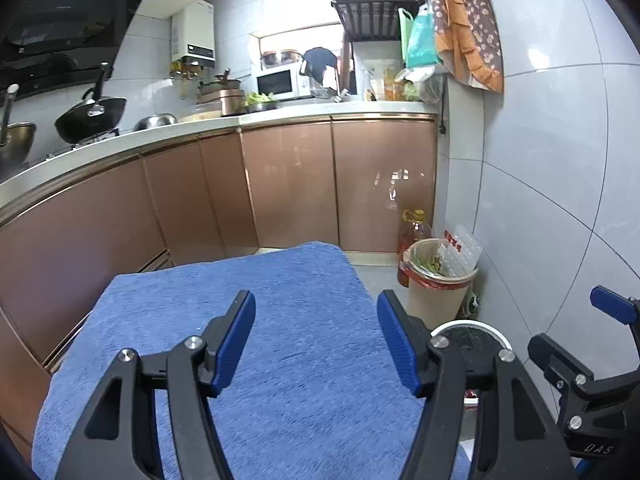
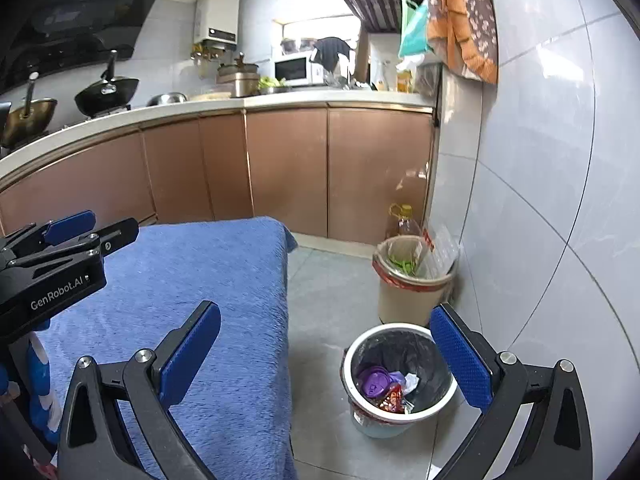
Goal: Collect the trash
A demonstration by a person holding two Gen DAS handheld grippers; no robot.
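In the left wrist view, the white-rimmed round waste bin with a black liner [image 1: 476,326] is mostly hidden behind the right finger of the left tongs [image 1: 316,344], so its contents cannot be seen. The near end of the blue plush cloth over the worktop [image 1: 280,300] runs off the bottom edge. In the right wrist view, the small crumpled wrappers in that bin [image 2: 394,396] are perhaps snack packets; their print is too small to read.

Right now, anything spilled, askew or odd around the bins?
No spill visible. Only oddity: the beige bin by the wall is overstuffed, with clear plastic packaging sticking up past its rim. The white bin holds its trash inside.
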